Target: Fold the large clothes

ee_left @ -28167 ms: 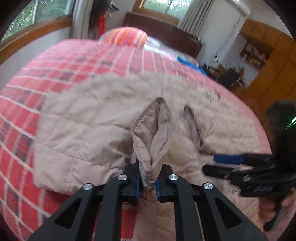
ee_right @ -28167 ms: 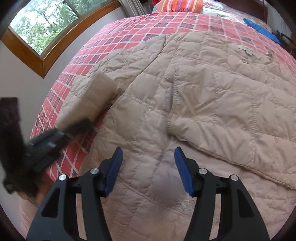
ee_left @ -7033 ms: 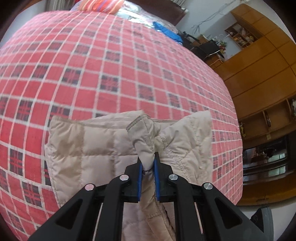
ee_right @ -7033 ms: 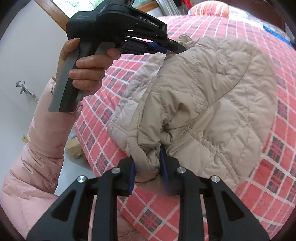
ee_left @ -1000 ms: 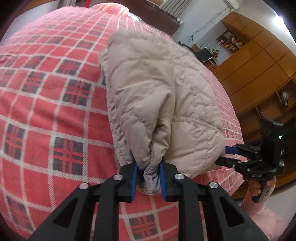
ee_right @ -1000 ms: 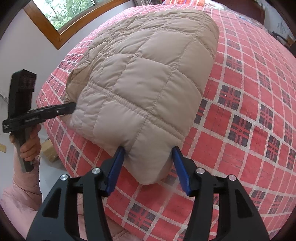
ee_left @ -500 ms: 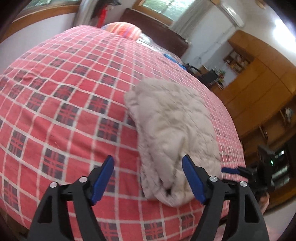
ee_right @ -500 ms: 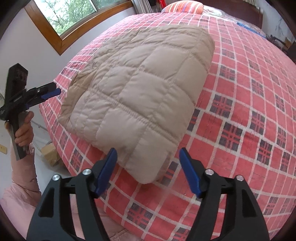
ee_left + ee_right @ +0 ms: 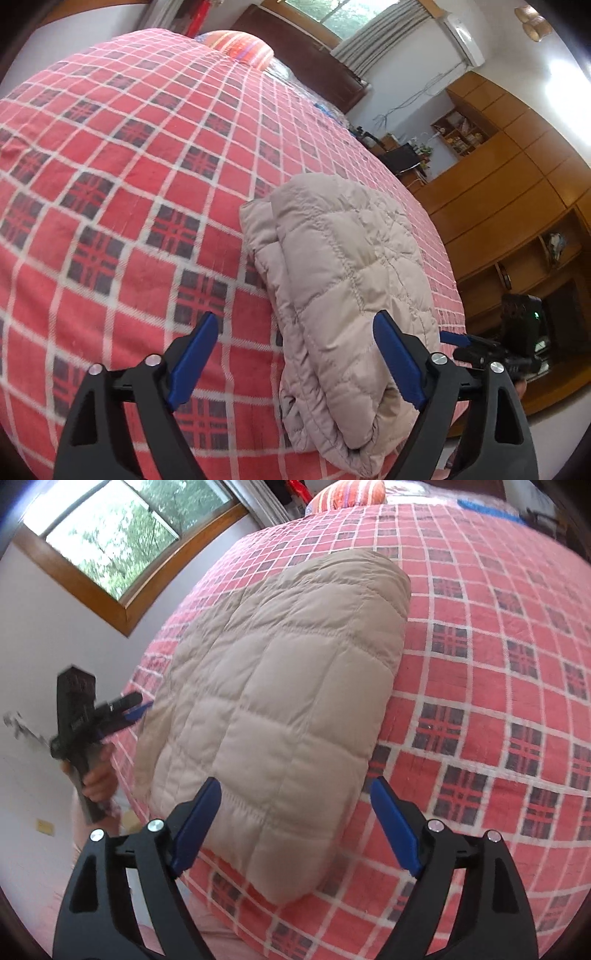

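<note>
A beige quilted jacket lies folded into a thick, roughly rectangular bundle on a bed covered by a red plaid blanket. It sits near the edge of the bed closest to both cameras, with a wide stretch of bare blanket beyond it toward the striped orange pillow at the far end.

The left hand-held gripper hangs above the bed with its blue-padded fingers spread wide apart and nothing between them; the near corner of the jacket shows through the gap, closer to the right finger, and the layered folded edges are visible on this side. In the right wrist view the same tool appears at the left, just beside the jacket's edge, held by a hand with a pink sleeve below it.

The right hand-held gripper is likewise spread open and empty, poised over the near end of the bundle, whose smooth quilted top faces this camera. In the left wrist view it shows at the right edge, its blue tips close to the jacket's far side.

A wood-framed window is set in the wall left of the bed, and wooden cabinets line the opposite side of the room
</note>
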{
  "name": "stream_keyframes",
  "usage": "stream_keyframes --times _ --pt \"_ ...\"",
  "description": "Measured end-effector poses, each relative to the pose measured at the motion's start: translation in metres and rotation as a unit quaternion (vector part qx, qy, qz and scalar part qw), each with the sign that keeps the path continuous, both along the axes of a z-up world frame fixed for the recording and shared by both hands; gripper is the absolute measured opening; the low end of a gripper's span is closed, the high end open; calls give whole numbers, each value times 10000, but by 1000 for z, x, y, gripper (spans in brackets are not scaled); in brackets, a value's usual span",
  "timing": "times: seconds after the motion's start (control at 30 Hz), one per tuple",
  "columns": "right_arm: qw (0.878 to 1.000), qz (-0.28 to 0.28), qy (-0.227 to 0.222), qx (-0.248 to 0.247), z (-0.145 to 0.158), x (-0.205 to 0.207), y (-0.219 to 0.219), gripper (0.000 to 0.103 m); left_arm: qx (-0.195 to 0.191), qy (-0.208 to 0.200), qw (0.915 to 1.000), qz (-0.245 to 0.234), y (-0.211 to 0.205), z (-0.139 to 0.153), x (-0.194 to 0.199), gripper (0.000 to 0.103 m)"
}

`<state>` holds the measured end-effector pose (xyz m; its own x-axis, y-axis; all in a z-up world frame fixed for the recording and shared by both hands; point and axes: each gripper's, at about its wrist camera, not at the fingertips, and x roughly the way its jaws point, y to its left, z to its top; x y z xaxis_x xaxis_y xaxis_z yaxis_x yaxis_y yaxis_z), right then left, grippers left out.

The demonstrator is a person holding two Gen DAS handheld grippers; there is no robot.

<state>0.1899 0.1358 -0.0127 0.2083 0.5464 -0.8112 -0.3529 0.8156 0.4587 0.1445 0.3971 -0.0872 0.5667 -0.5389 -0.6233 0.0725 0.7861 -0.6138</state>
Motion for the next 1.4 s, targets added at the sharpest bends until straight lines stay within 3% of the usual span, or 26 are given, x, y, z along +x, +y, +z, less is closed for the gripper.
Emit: stream_keyframes --times 0.17,0.37,0.63,0.77,0.93,0.97,1.1,1.2,1.27,1.4 --pt "9976 -174 428 525 -18 21 -9 85 -653 -22 9976 -241 2 -10 14 88" --pt "9947 -226 629 776 -32 34 -11 86 -886 275 9945 -489 -4 -34 44 88" --pt "9927 -156 746 938 -38 49 -2 90 -1415 765 9819 -997 -24 -69 73 92" --pt "9916 -127 819 998 -43 51 6 92 -1376 800 9805 -1153 -34 -73 80 96" --pt "9895 -110 928 1100 -53 56 16 97 -1439 934 9721 -1603 -63 -73 80 97" --pt "9895 -95 928 1101 -54 57 19 97 -1532 1008 9665 -1797 -73 -74 81 97" --pt "9894 -96 953 1095 -58 61 32 98 -1399 947 9695 -1778 -85 -72 82 96" --pt "9890 -77 923 1157 -61 63 36 97 -1439 963 9696 -1727 -83 -71 82 80" --pt "9898 -91 851 1143 -61 61 37 83 -1354 908 9727 -1653 -81 -69 79 65" --pt "9915 -56 657 1126 -56 52 34 65 -1125 690 9797 -1507 -84 -56 69 52"
